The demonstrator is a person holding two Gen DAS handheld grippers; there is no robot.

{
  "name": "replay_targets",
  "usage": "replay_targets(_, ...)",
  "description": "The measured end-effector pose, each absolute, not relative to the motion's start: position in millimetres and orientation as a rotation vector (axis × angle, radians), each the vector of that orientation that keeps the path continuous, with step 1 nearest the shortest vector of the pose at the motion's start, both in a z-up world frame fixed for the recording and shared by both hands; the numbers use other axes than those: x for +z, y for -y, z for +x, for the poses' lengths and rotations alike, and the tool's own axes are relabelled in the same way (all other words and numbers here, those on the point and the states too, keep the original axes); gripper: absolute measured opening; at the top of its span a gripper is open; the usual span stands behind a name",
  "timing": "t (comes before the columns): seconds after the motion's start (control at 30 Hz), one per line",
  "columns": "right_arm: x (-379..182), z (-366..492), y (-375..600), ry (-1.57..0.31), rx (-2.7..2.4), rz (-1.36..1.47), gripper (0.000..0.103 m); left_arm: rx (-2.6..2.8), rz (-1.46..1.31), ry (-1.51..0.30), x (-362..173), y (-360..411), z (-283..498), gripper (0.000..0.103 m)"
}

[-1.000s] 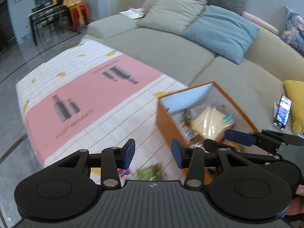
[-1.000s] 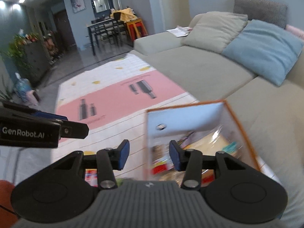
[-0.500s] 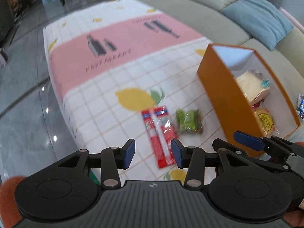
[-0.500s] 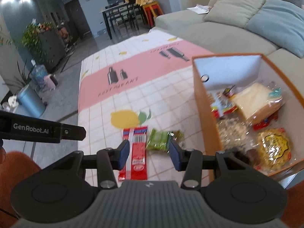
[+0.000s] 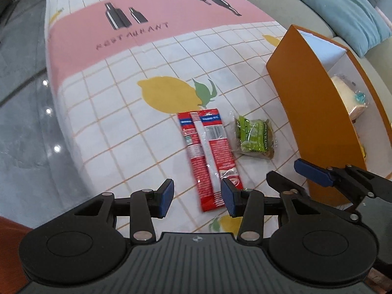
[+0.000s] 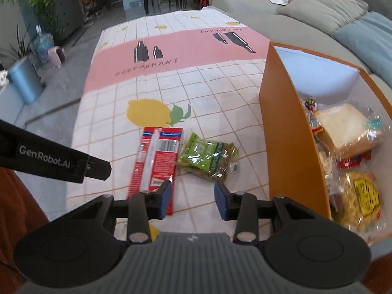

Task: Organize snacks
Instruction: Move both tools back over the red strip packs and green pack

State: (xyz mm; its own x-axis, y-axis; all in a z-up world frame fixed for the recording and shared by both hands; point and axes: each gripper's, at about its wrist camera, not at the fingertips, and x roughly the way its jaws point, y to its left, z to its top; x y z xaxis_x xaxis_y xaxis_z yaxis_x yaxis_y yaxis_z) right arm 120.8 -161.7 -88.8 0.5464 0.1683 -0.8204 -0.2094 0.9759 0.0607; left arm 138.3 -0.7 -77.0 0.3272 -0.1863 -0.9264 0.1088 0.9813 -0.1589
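The left gripper's fingers (image 5: 166, 197) stand apart with nothing between them, and the jaws have just widened a little; the right gripper's fingers (image 6: 166, 199) are apart and empty too, though they have just been narrowing. A second ago both cameras looked out over the sofa; now both have tipped down over the table, so the loose snacks fill the view. The left gripper (image 5: 197, 198) hangs over the near end of the red packet (image 5: 207, 156), and the right gripper (image 6: 193, 202) sits just short of the green packet (image 6: 208, 158), which lies beside the red one on the lemon-print tablecloth (image 5: 117, 112). Beyond them to the right stands the orange box (image 6: 289, 132), already holding bread and other packets. This reads as the approach to pick up both remaining snacks.
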Motion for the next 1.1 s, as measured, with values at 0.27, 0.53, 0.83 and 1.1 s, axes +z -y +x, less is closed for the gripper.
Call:
replay_targets(0.27,-107,149,154,-0.963,0.293,-0.207,0.049,-0.220,-0.125,-1.263,-104,10,163,0.062)
replay_targets(0.53,-129,159,149,-0.953,0.289,-0.317,0.063,-0.173,-0.118,-1.321,-127,18,182,0.067)
replay_targets(0.83,-143,169,165,-1.029,0.291,-0.150,0.061,-0.170,-0.011,-1.300,-136,43,186,0.081)
replay_targets(1.1,-140,165,163,-1.032,0.292,-0.098,0.027,-0.153,0.040,-1.304,-135,30,185,0.065)
